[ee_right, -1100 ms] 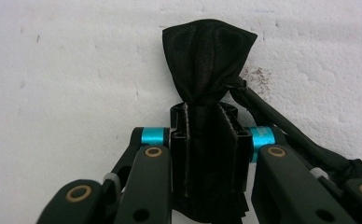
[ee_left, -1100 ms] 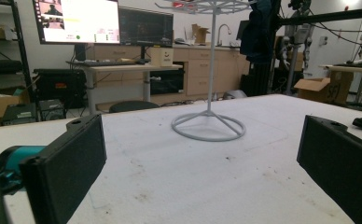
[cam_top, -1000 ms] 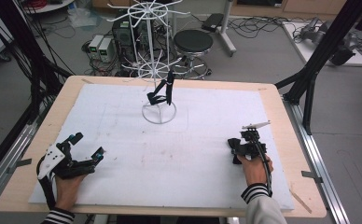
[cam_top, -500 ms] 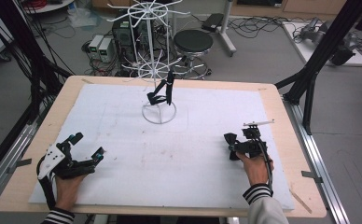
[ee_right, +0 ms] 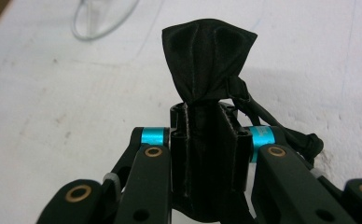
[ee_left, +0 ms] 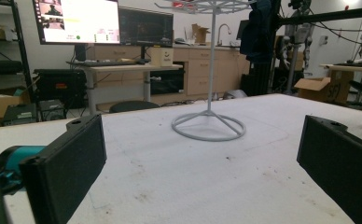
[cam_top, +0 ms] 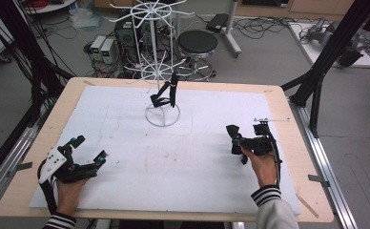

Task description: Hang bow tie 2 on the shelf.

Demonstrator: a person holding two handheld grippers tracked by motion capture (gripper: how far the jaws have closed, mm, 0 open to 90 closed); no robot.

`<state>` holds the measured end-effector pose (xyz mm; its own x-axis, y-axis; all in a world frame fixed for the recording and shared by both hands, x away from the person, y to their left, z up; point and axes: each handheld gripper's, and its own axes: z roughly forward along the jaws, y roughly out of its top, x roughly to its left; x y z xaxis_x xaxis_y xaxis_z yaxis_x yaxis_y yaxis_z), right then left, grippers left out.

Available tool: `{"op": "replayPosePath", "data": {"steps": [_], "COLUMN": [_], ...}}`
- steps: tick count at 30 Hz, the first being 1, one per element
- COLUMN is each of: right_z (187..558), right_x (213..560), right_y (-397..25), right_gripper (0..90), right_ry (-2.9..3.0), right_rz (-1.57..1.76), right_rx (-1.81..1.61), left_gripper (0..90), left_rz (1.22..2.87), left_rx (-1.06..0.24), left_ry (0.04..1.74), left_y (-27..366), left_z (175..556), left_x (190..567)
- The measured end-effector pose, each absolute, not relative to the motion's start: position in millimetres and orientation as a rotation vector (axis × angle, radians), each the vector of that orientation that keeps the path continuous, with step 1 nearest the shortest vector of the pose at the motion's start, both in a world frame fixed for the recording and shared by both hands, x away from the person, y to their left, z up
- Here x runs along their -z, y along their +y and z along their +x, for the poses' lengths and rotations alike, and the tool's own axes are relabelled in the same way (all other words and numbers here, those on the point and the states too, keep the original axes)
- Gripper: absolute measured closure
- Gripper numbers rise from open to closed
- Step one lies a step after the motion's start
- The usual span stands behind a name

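Pinching a black bow tie [ee_right: 207,60] between closed jaws, the right gripper [cam_top: 242,142] sits near the table's right edge [cam_top: 288,124]; the left gripper [cam_top: 85,155] rests wide open.

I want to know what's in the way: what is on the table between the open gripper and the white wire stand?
Nothing: in the left gripper view, only bare white table lies between the left gripper and the stand.

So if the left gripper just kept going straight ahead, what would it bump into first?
Probably the white wire stand. The left gripper has its jaws wide open, and the stand's round base lies nearly dead ahead on the white table cover, though depth is hard to judge.
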<state>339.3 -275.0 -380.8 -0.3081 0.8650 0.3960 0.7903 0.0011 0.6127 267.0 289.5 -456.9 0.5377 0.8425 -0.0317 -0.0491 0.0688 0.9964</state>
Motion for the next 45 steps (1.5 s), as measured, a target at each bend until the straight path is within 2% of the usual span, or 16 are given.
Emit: {"op": "replayPosePath", "data": {"steps": [23, 33, 45], "right_z": [354.8, 367.9, 383.6], "right_x": [345.3, 331.1, 306.3], "right_y": [-276.2, -275.3, -254.9], "right_gripper": [76.4, 76.4, 76.4], "right_ry": [2.036, 1.992, 1.991], "right_rz": [1.574, 1.528, 1.382], "right_rx": [-1.626, -1.654, -1.687], "left_gripper": [1.7, 1.7, 1.7], "left_rz": [1.347, 1.335, 1.330], "left_rx": [-0.781, -0.775, -0.771], "left_ry": [0.755, 0.756, 0.753], "left_y": [289.0, 290.3, 291.0], "left_z": [266.3, 266.4, 266.5], "left_x": [456.8, 457.1, 457.2]}}
